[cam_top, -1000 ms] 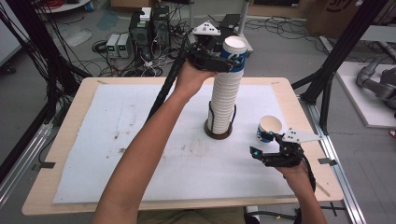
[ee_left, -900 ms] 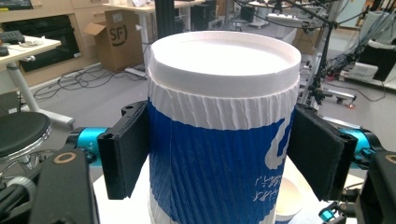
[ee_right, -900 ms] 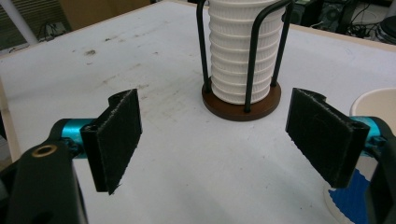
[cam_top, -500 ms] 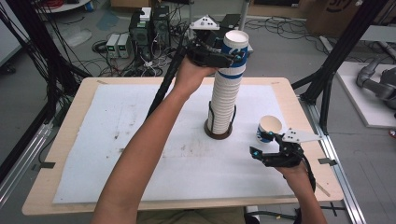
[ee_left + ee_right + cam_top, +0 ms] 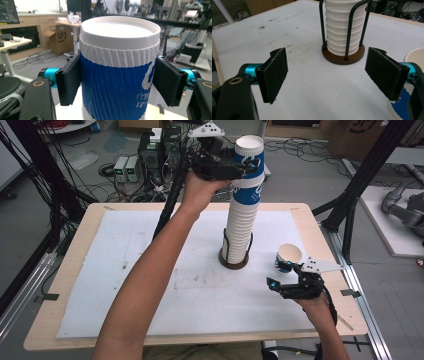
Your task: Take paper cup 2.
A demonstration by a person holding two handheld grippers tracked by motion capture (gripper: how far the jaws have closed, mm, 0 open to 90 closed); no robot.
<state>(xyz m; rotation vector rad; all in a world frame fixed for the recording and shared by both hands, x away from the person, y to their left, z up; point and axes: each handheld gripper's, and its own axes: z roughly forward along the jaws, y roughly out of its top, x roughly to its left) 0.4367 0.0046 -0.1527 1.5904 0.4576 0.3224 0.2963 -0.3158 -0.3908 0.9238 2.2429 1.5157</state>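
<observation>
Up top, left gripper (image 5: pixel 250 166) fingers clamp ribbed paper cup (image 5: pixel 119 67); right gripper (image 5: pixel 286 276) fingers apart.

right gripper (image 5: pixel 327 75) jaws spread wide, nothing between the pads, just white table cover (image 5: pixel 287 32) with a few dirt specks. cup stack (image 5: pixel 343 27) stands upright in a black wire holder (image 5: pixel 348 32) on a brown round base, ahead of the jaws. single cup (image 5: pixel 415 56) just beside the right-hand pad.

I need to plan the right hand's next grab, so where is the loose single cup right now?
In the high view the single cup stands upright on the table's right side, just right of the cup stack and just beyond the open right gripper.
</observation>
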